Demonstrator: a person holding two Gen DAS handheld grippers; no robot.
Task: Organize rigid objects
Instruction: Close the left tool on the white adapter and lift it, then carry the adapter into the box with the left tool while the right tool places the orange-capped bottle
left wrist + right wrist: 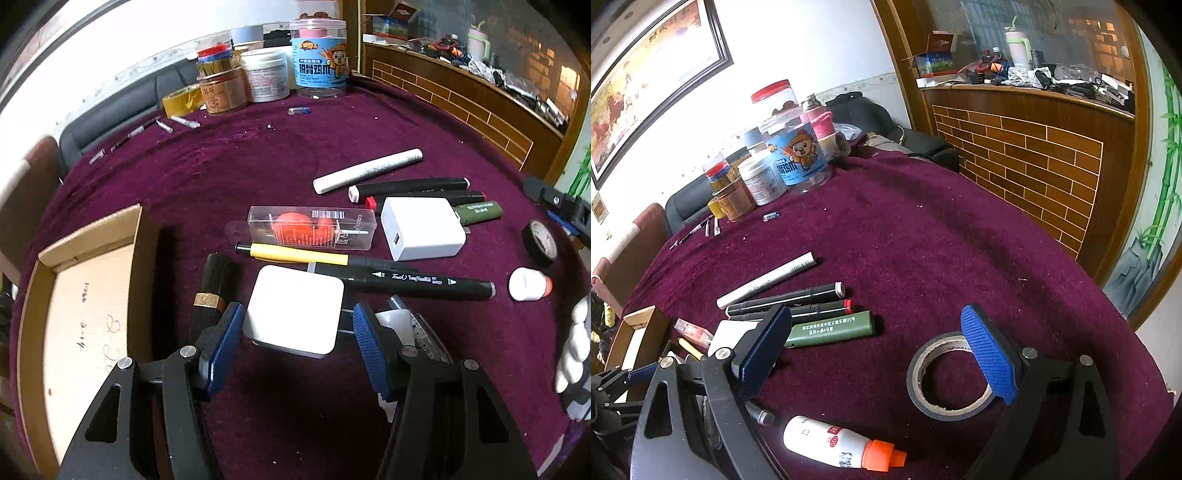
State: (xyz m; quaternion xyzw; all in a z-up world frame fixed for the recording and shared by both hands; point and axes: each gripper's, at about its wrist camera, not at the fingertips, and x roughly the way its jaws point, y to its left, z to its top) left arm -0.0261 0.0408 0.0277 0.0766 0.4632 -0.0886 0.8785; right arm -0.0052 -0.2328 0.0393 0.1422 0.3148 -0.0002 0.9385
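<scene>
Left claw: jaws apart, one blue pad either side of the white charger block; the left pad looks at or almost at its side, the right pad shows a gap, so no grip yet.
Charger block, place: on the worktop just right of the cardboard box, its far edge by the black marker and yellow pen.
Charger block, handling: probably rigid, smooth plastic, moderately light; rounded corners could slip, so the flat opposite sides now facing the pads are the likely hold. Prongs seem to point right, toward the right pad; worth avoiding.
Left hand pose: tilted steeply down over the block, the box close on its left.
Right claw: jaws wide apart, holding nothing, angled gently down above the tape roll; the right pad overlaps the roll's rim in view, contact unclear.
Nearby: glue bottle just below it, green lighter beyond.
</scene>
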